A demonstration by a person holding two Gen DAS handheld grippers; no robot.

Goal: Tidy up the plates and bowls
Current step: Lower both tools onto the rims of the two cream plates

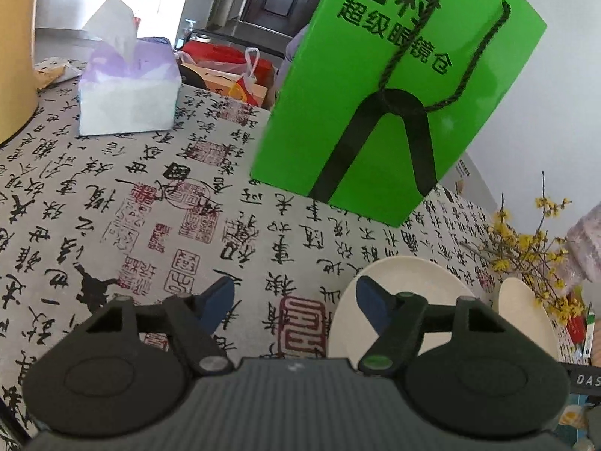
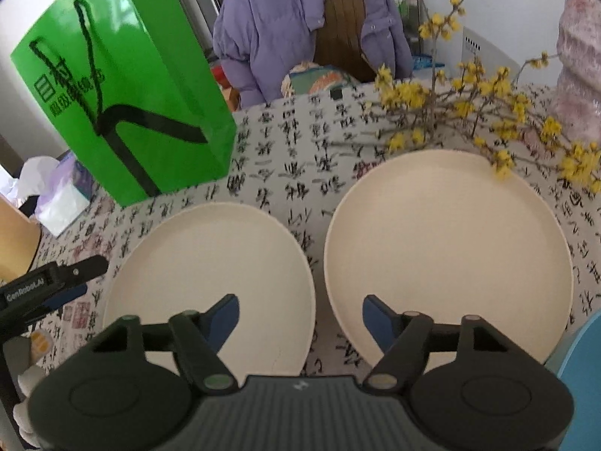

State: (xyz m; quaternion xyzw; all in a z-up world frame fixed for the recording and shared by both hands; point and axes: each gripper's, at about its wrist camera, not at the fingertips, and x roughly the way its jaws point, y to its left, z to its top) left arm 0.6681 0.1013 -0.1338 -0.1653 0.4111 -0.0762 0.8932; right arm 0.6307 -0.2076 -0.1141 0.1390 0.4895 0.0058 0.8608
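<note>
Two cream plates lie side by side on the calligraphy-print tablecloth: the left plate and the right plate. My right gripper hovers open over the gap between them, one blue-padded finger above each plate's near rim, nothing between the pads. My left gripper is open over bare cloth to the left of the left plate; its right finger overlaps that plate's edge in the view. The right plate shows beyond it. The left gripper's body appears at the left edge of the right wrist view.
A tall green paper bag stands behind the plates. A tissue box sits far left. Yellow flowering branches lie over the right plate's far rim. A purple jacket hangs on a chair beyond the table. A blue object is at the right edge.
</note>
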